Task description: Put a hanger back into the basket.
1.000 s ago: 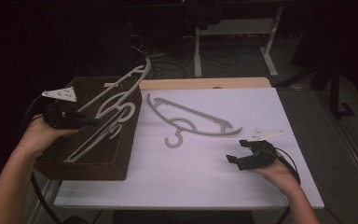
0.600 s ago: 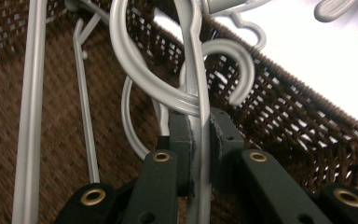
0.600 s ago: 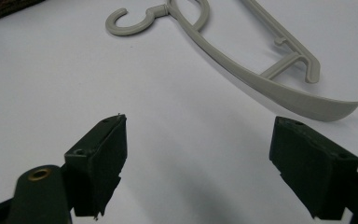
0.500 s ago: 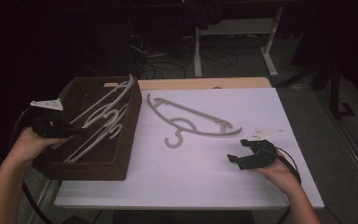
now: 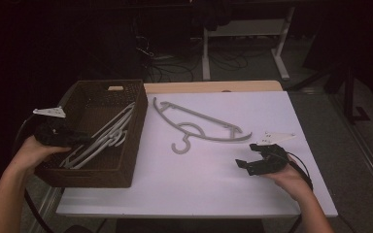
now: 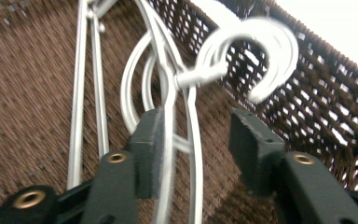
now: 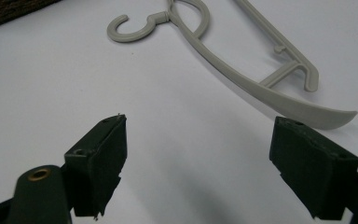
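The left gripper (image 6: pixel 193 140) has just been opening; its jaws stand apart around the white hangers (image 5: pixel 102 141), freeing them to lie in the wicker basket (image 5: pixel 126 160). Ahead of the right gripper (image 7: pixel 196 163), open and empty, lies the grey hanger (image 7: pixel 242 74).
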Motion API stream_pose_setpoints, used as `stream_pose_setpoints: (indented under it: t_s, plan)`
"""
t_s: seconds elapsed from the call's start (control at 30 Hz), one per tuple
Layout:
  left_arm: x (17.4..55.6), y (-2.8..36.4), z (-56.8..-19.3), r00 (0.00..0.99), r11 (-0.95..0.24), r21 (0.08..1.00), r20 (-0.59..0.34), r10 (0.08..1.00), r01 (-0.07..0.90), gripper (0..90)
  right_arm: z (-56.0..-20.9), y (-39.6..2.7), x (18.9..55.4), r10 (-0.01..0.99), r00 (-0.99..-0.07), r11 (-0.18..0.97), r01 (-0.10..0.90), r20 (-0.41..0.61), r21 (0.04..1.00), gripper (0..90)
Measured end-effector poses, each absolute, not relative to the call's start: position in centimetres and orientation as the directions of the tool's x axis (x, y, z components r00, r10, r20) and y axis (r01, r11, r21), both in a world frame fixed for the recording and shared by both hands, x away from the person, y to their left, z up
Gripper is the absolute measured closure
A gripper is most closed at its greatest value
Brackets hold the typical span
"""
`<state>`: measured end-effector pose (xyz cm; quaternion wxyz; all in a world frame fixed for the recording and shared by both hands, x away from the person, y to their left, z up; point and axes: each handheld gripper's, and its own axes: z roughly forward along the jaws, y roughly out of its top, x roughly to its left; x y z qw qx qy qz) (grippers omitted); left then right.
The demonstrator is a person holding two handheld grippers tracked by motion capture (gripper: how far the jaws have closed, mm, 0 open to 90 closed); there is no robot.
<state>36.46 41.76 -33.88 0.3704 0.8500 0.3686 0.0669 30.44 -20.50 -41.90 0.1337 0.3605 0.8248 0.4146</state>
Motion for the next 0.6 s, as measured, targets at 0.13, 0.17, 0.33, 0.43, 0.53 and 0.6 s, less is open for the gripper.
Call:
stream_pose_setpoints:
  t_s: [0.13, 0.17, 0.33, 0.43, 0.53, 0.6]
  plan:
    - [36.2, 40.2, -32.5, 0.726, -0.422, 0.724, -0.157, 0.670, 0.546, 37.2, -41.8, -20.5, 30.4, 0.706, -0.704, 0.393, 0.485, 0.081, 0.781, 18.6]
    - [36.2, 39.7, -32.2, 0.731, -0.417, 0.734, -0.155, 0.665, 0.536, 35.4, -41.8, -20.5, 30.4, 0.706, -0.704, 0.393, 0.484, 0.081, 0.782, 18.6]
    - [35.7, 36.4, -30.9, 0.756, -0.397, 0.774, -0.156, 0.636, 0.494, 27.0, -41.7, -20.4, 30.4, 0.699, -0.711, 0.399, 0.477, 0.077, 0.783, 18.6]
    - [35.4, 34.1, -30.2, 0.781, -0.399, 0.795, -0.144, 0.608, 0.457, 22.2, -41.6, -20.2, 30.5, 0.696, -0.714, 0.397, 0.480, 0.085, 0.782, 18.6]
    - [35.2, 31.8, -29.7, 0.812, -0.400, 0.815, -0.141, 0.567, 0.420, 18.4, -41.4, -19.9, 30.9, 0.693, -0.715, 0.396, 0.486, 0.093, 0.779, 18.9]
    - [34.9, 30.1, -29.5, 0.828, -0.402, 0.822, -0.140, 0.543, 0.402, 16.3, -41.3, -19.7, 31.2, 0.692, -0.715, 0.395, 0.491, 0.101, 0.776, 19.5]
